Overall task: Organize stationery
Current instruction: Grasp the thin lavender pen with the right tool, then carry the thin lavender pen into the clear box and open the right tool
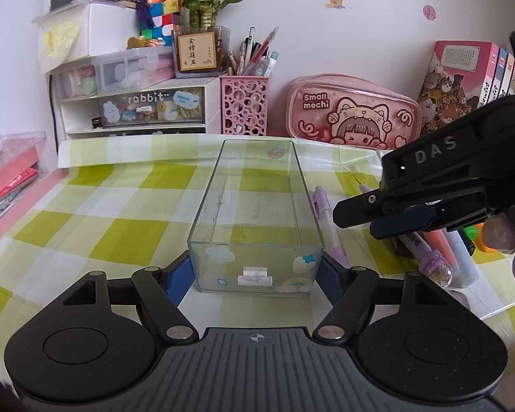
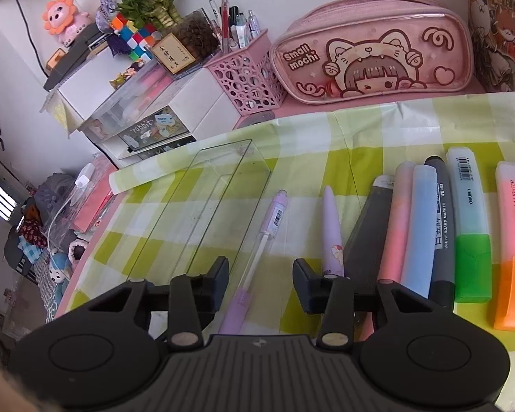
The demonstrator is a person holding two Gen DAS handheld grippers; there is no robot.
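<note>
Green-checked tablecloth (image 1: 120, 206) bears clear box (image 1: 254, 213) clenched by left jaws; right jaws straddle purple pen (image 2: 257, 250) ungripped.

pencil case (image 2: 374, 51): "Small mochi" | drawer (image 1: 151, 108): "rabbit" | orange highlighter (image 2: 513, 254): "HIGH LIGHTER" | right tongs (image 1: 357, 221): "DAS"

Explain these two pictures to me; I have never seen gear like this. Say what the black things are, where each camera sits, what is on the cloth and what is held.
No robot: a person holds a two-finger gripper in each hand, each carrying a camera looking along its fingers. In the left camera's picture, the left gripper clamps the near end of a clear box. In the right camera's picture, the right gripper straddles a purple pen, its fingers not touching it. Highlighters lie beside on the checked cloth.
</note>
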